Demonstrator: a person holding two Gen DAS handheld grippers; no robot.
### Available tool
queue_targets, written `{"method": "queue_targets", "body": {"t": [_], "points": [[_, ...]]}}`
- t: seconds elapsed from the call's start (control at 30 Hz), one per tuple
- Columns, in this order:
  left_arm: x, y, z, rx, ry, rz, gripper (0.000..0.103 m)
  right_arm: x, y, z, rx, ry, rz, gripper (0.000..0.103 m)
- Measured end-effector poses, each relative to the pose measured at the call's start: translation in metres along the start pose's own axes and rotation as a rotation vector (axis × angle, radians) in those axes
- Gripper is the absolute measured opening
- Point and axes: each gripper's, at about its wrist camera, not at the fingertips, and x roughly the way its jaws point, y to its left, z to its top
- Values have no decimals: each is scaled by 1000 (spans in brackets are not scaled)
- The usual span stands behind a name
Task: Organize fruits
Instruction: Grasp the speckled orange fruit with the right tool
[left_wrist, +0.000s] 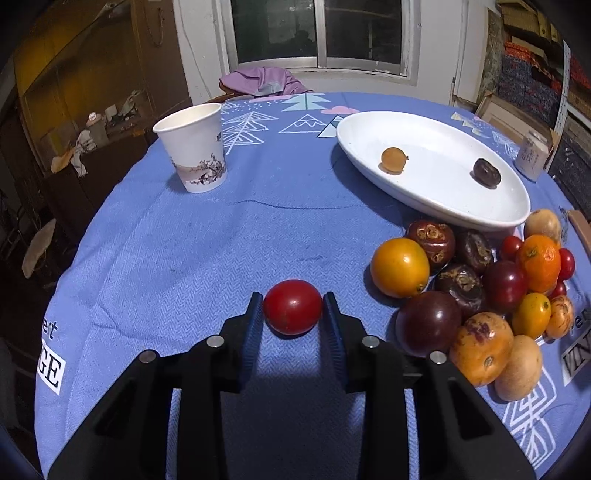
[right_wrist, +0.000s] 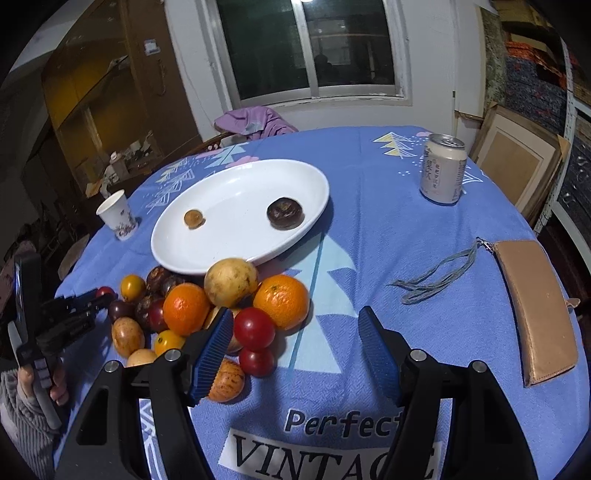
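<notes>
While the left gripper (left_wrist: 293, 306) clamps a red tomato (left_wrist: 292, 307) on the blue cloth (left_wrist: 184, 258), the right gripper (right_wrist: 295, 328) hovers with jaws apart and nothing between them, just beside the fruit pile (right_wrist: 207, 310). That pile sits against the near rim of the white plate (right_wrist: 240, 184), which holds 2 small fruits, 1 tan (right_wrist: 194, 218) and 1 dark (right_wrist: 285, 213). Farther off stand a cup (left_wrist: 194, 147) and a can (right_wrist: 442, 168).
</notes>
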Motion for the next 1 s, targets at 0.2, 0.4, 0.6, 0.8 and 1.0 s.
{"method": "queue_targets", "body": {"t": [0.2, 0.4, 0.6, 0.8, 1.0], "points": [[-10, 16, 4, -74, -23, -25, 33, 5, 34, -24, -104, 38, 3, 63], [-18, 18, 5, -87, -38, -46, 33, 17, 70, -46, -262, 56, -42, 54], [-20, 17, 4, -86, -39, -63, 33, 20, 80, -51, -303, 58, -30, 45], [-20, 17, 4, -86, -35, -66, 33, 21, 81, -52, -299, 58, -14, 40], [-17, 16, 3, -80, -19, -76, 33, 22, 81, -51, -295, 54, -12, 40]]}}
